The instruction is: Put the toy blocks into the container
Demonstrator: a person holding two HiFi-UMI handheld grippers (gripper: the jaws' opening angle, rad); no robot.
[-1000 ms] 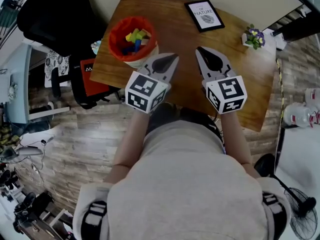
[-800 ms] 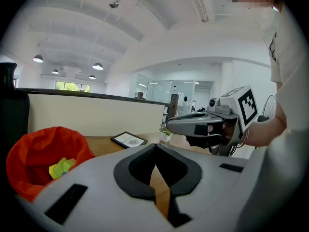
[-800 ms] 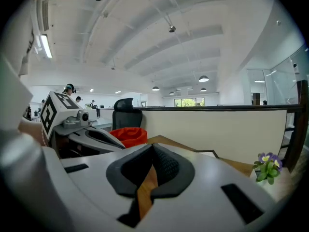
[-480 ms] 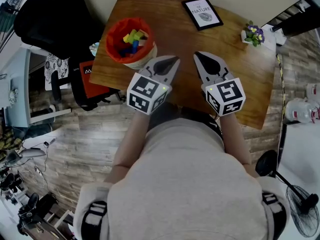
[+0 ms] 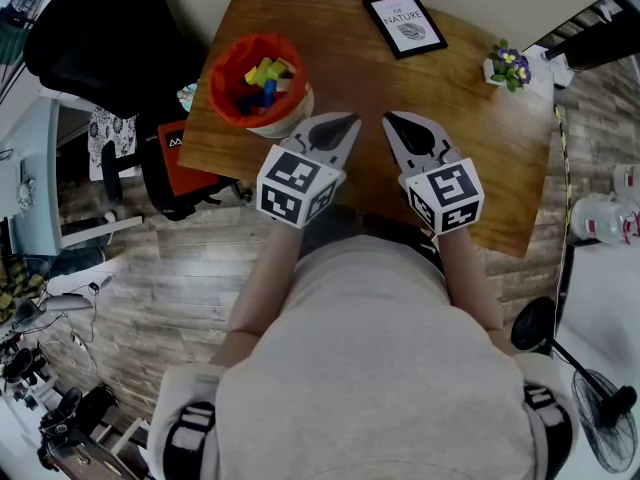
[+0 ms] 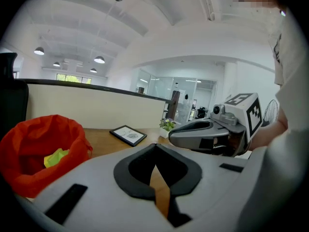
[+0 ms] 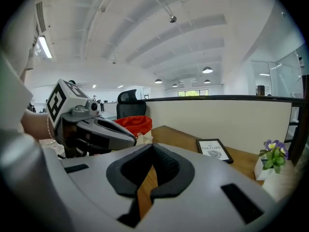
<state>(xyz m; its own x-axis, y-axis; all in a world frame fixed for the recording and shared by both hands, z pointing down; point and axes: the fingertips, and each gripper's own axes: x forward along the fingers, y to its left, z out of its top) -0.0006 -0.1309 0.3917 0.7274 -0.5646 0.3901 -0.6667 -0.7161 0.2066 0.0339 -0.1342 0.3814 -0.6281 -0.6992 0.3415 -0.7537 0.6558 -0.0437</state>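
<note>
An orange-lined container [image 5: 226,70] stands at the table's left end, with several coloured toy blocks [image 5: 266,76] inside it. In the left gripper view the container [image 6: 38,149] shows a yellow-green block [image 6: 55,157] in its mouth. My left gripper [image 5: 350,120] hovers over the table's near edge, just right of the container, shut and empty. My right gripper [image 5: 388,118] sits close beside it, also shut with nothing in it. In their own views, the left gripper [image 6: 155,146] and the right gripper [image 7: 152,146] have jaws together over bare wood. No loose block lies on the table.
On the wooden table [image 5: 350,63], a framed "Nature" print [image 5: 404,24] lies at the far side and a small potted flower [image 5: 508,71] stands at the far right. A black office chair [image 5: 110,38] stands left of the table, beyond the container.
The right gripper has drifted a little toward the person and closer to the left gripper. The left gripper has barely moved. Both stay shut and empty.
</note>
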